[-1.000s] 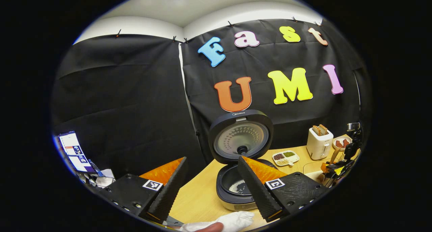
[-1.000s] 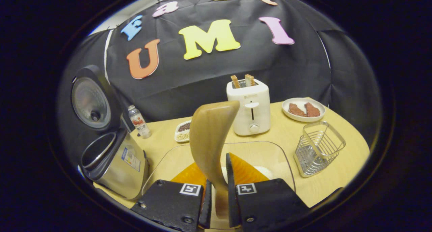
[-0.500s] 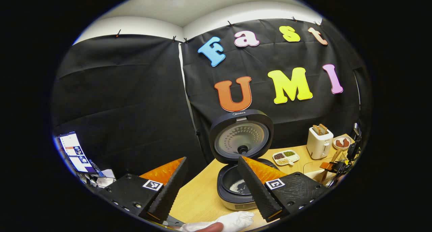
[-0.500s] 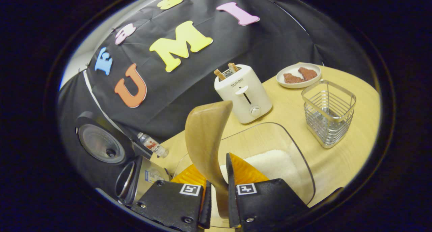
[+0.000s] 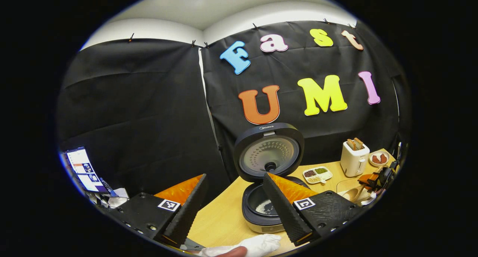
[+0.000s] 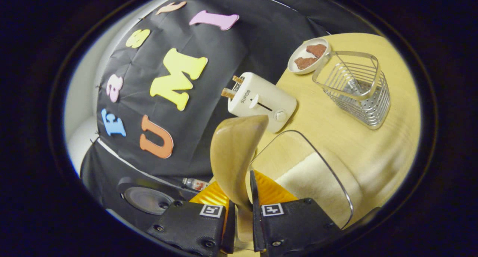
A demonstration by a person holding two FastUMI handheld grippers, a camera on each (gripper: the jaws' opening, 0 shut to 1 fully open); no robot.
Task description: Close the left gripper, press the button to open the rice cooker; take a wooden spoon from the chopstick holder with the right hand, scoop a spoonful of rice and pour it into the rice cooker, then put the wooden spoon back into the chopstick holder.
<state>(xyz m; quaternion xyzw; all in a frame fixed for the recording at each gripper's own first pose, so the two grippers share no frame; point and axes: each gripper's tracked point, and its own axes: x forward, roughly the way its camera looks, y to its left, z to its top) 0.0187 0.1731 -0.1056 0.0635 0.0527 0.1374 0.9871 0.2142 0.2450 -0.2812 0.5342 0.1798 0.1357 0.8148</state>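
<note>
Wooden spoon (image 6: 234,152) pinched by its handle in the right tool (image 6: 241,216), bowl up ahead of the fingers, above the clear rice tub (image 6: 317,175). Wire holder (image 6: 354,89) farther ahead to the right on the desk (image 6: 358,137). Left tool (image 5: 233,204) gapes wide, gripping nothing; rice cooker (image 5: 267,189) just ahead, lid up.

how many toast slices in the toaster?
2. Both browned toast slices stick out of the white toaster's top slots, side by side, seen in the right gripper view. None seems hidden.
</note>
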